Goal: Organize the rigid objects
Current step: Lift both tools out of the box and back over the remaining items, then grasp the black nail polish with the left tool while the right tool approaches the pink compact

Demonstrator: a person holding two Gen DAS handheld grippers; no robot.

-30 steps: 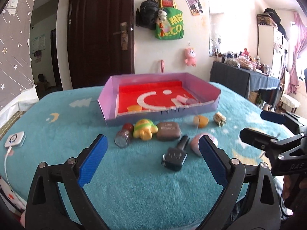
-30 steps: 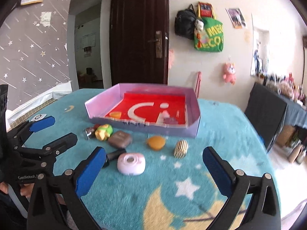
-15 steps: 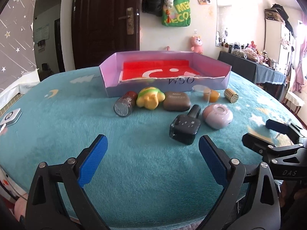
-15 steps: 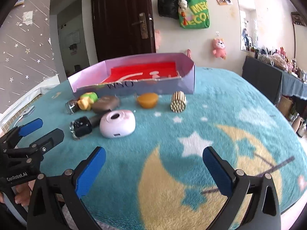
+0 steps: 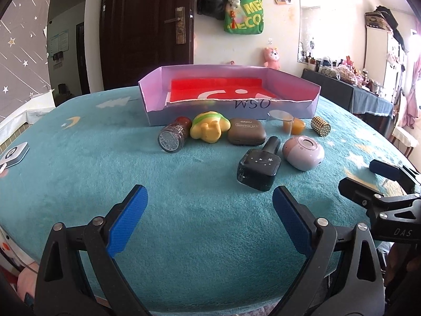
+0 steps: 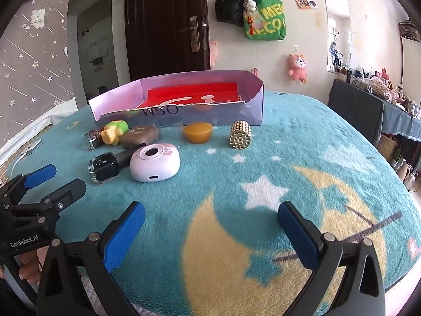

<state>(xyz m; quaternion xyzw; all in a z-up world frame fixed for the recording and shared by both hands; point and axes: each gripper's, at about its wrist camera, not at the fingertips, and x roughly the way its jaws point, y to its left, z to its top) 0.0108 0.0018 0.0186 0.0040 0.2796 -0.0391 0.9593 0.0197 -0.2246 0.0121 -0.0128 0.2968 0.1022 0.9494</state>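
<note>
A purple box (image 5: 155, 110) with a red floor stands at the back of the teal blanket; it also shows in the right wrist view (image 6: 168, 112). In front of it lie a glitter jar (image 5: 172, 137), a yellow-green toy (image 5: 208, 127), a brown case (image 5: 246, 131), a black bottle (image 5: 259, 166), a pink round device (image 5: 302, 152), an orange puck (image 6: 197, 131) and a gold studded cylinder (image 6: 240, 134). My left gripper (image 5: 210, 221) is open and empty, short of the bottle. My right gripper (image 6: 210, 234) is open and empty, over the moon pattern.
A clear glass (image 5: 281, 121) stands by the orange puck. A white charger (image 5: 11, 154) lies at the blanket's left edge. A dark door (image 5: 147, 26) and hung bags (image 5: 243, 10) are behind. A dark table (image 6: 368, 105) stands at the right.
Both grippers have dropped lower and moved closer to the objects, so the items look larger. Both stay open and nothing has been picked up.
</note>
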